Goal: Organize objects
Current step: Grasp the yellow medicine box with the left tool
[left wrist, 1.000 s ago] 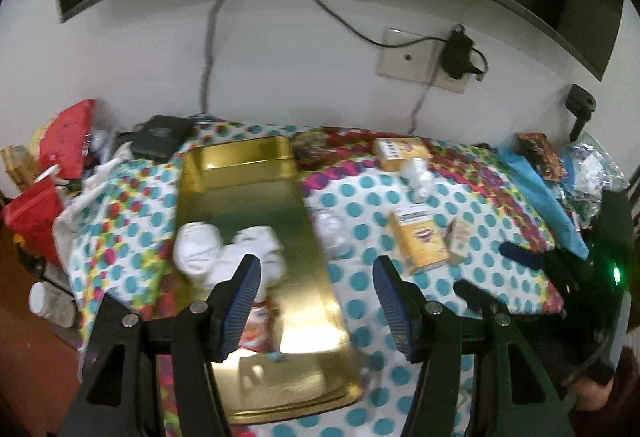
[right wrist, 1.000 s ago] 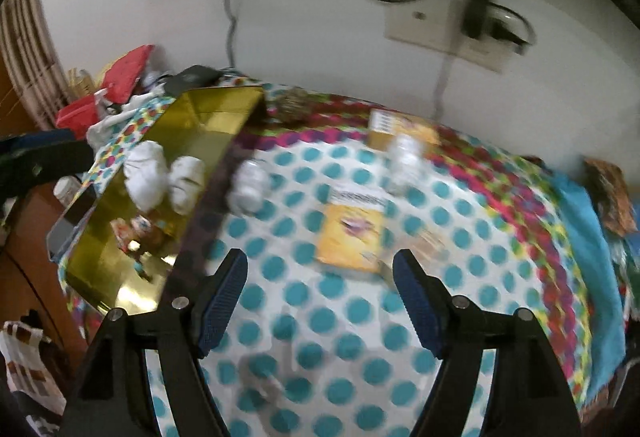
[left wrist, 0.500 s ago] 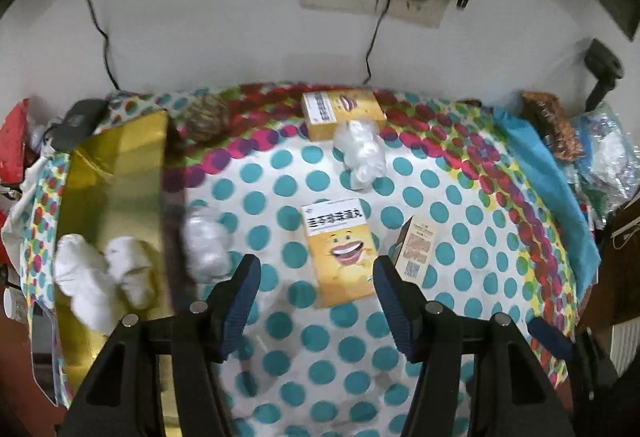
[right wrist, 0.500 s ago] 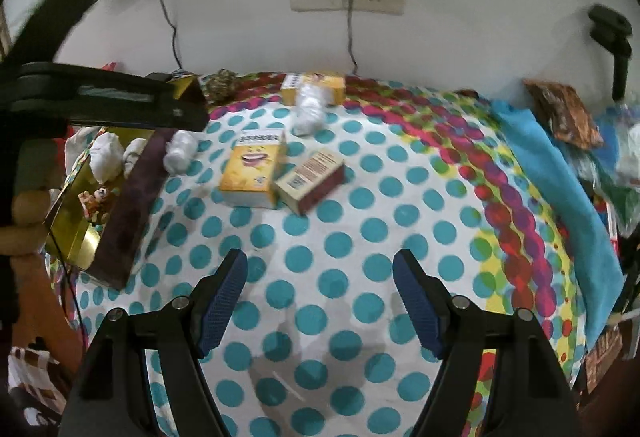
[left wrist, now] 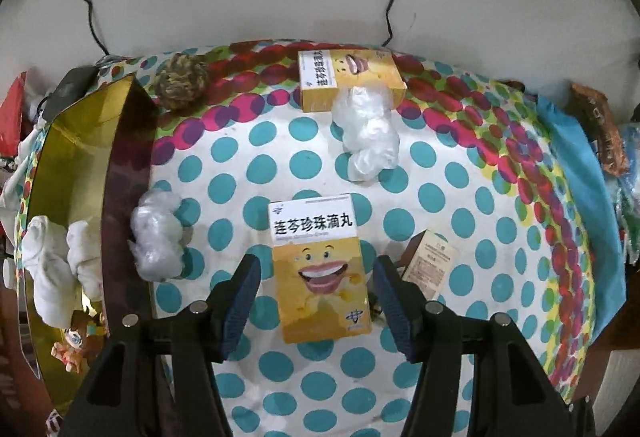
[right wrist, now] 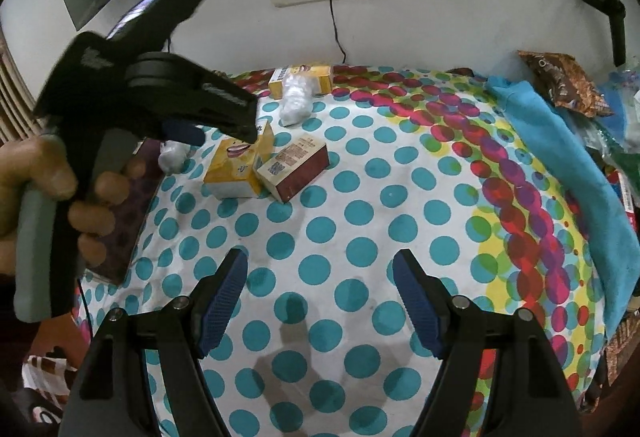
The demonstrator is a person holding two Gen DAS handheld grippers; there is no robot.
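Yellow cardboard fills the middle of our left wrist view: the smiling-face medicine box [left wrist: 320, 269] lies flat on the polka-dot tablecloth [left wrist: 460, 197], and our left gripper [left wrist: 316, 293] has its jaws spread wide on either side of it, one blue pad off each long edge, neither touching as far as we can tell. We line up this way because the box's narrow width fits between the pads; nothing is held yet.

Just right of it sits the brown-and-cream carton [left wrist: 430, 265], tilted and very close to the right finger, so closing may nudge it. That's our worry here.

To the left, the gold tray [left wrist: 76, 165] already holds rolled white socks [left wrist: 60, 265] and a small toy figure [left wrist: 74, 347], which tells us, we judge, where loose items are headed. A crumpled plastic ball [left wrist: 158, 237] rests beside the tray's dark wall, a bigger plastic wad [left wrist: 366, 133] leans against the second yellow box [left wrist: 348, 81] near the wall, and a twine ball [left wrist: 180, 81] waits at the back.

Over on the right wrist view, our right gripper [right wrist: 320, 305] hangs empty, jaws wide apart, above bare tablecloth, well clear of the boxes. It keeps out of the way while the left hand [right wrist: 52, 177] works the other tool.
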